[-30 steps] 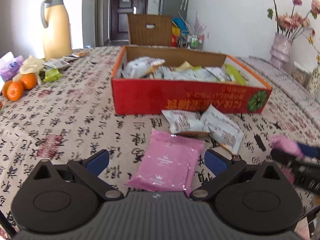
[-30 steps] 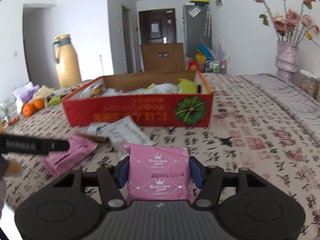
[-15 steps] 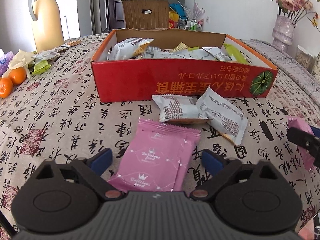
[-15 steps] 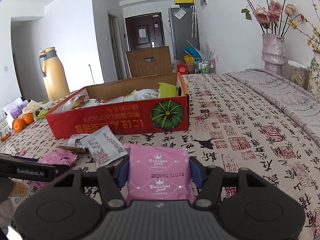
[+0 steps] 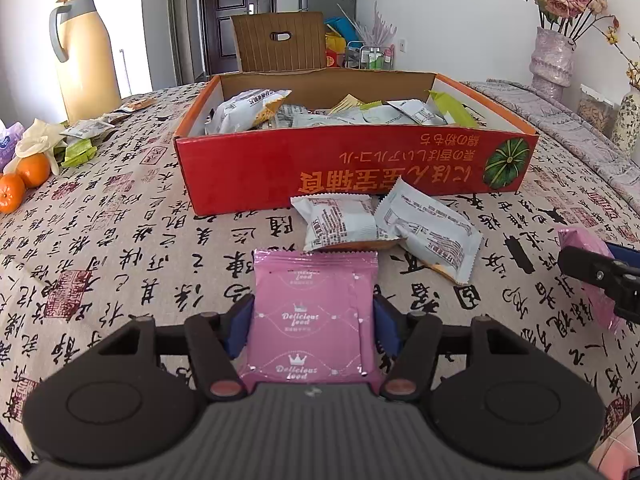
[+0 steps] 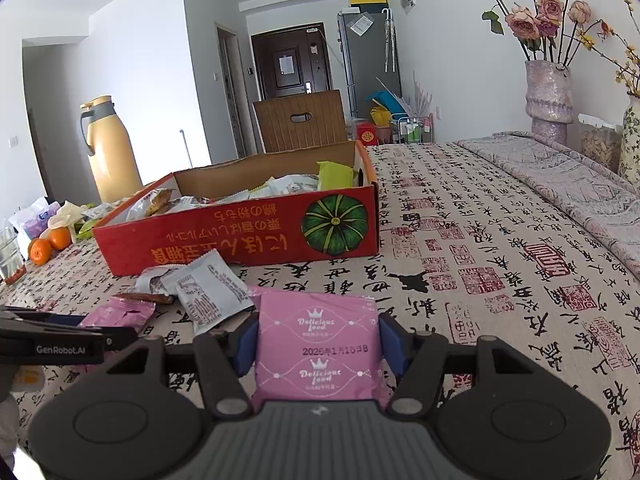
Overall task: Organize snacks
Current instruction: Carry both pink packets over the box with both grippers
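A pink snack packet (image 5: 312, 304) lies on the patterned tablecloth between the blue pads of my left gripper (image 5: 314, 328). Its jaws are closing and the pads touch the packet's two sides. My right gripper (image 6: 318, 346) is shut on a second pink packet (image 6: 320, 320), held just above the cloth. The red cardboard box (image 5: 360, 168) stands behind, open-topped and holding several snack packets. Two silver-white packets (image 5: 340, 224) (image 5: 432, 232) lie against its front wall. The right gripper's finger (image 5: 600, 276) shows at the right edge of the left wrist view.
A yellow thermos (image 5: 84, 52), oranges (image 5: 24, 176) and several loose packets (image 5: 80, 136) sit at the far left. A vase of flowers (image 5: 554, 60) stands at the far right. A wooden chair back (image 5: 280, 40) rises behind the box.
The left jaws have come in from wide apart onto the pink packet, which now sits straight between them. The right gripper keeps its hold on its packet.
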Motion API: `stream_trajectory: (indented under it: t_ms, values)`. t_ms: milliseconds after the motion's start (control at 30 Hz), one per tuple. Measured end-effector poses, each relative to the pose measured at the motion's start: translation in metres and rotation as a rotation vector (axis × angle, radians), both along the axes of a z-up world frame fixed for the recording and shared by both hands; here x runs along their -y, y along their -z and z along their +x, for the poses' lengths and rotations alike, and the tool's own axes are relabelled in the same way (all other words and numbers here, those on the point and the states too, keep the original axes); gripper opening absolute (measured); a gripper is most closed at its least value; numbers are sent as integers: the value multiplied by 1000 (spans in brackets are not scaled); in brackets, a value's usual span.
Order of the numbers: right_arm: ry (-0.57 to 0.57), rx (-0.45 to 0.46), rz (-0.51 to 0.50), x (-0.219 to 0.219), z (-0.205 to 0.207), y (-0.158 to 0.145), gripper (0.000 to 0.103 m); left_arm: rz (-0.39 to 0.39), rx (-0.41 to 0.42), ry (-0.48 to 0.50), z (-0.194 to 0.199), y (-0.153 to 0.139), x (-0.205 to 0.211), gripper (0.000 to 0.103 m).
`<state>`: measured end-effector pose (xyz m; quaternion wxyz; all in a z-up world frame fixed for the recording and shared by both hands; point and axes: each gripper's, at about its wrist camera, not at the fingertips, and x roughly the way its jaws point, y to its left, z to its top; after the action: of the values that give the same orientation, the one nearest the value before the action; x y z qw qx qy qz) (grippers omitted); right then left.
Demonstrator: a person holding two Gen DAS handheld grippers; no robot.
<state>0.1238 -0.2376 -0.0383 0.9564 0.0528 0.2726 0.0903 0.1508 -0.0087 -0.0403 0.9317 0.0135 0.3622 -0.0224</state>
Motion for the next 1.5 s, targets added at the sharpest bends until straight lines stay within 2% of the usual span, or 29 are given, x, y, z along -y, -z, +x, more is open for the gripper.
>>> stream_trajectory:
  t_ms: [267,700,1067,1500]
  values:
    - [0,13,0,1,-2,-4,60,3,44,5,-11,-12,1,63]
    - [-15,81,-15,-8,6,-22,60,5,178,21,-11,-54,7,63]
    - [-30,178,-24,-20,40,-52,60,11,283,28,17,-88,17,63]
    - [-23,244,-26,-33,109,-78,60,-5,333,7,81,-112,24,63]
